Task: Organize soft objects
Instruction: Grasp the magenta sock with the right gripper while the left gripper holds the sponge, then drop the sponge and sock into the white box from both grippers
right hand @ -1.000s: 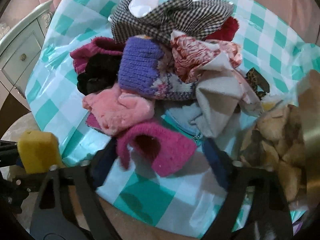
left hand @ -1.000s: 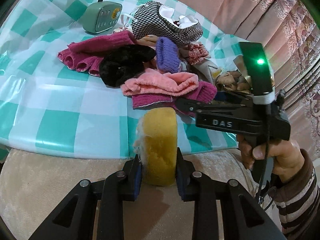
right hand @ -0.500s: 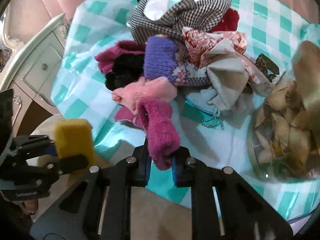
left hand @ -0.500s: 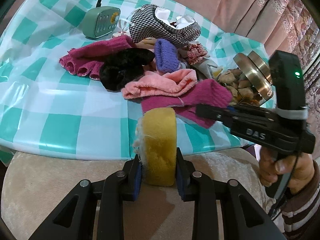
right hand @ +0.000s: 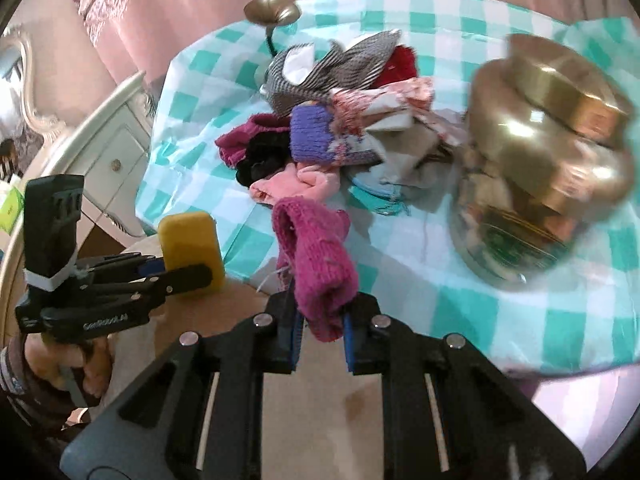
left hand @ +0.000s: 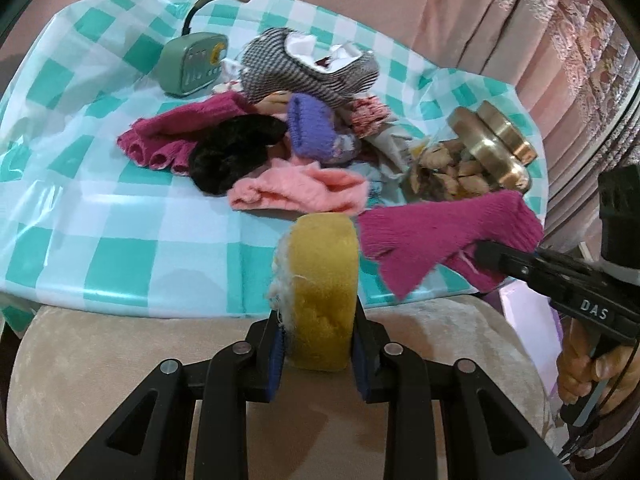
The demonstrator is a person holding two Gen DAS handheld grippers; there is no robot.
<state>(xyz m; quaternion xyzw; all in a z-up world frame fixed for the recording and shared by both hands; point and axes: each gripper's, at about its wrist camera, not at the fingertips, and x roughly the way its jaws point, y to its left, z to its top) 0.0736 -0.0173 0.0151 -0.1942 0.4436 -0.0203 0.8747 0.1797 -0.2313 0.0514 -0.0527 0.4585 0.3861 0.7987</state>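
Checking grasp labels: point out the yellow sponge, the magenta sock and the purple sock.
yellow sponge (left hand: pixel 322 292), left wrist view, front face.
magenta sock (right hand: pixel 320 264), right wrist view, mid-body.
purple sock (left hand: pixel 310 130), left wrist view, ribbed cuff.

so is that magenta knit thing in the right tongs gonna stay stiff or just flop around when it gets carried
Likely floppy: the magenta knit piece droops and folds over the right tongs rather than holding a shape. Probably light, since a pinch at one end lifts it whole. Loose threads at its edge may snag on the pile.
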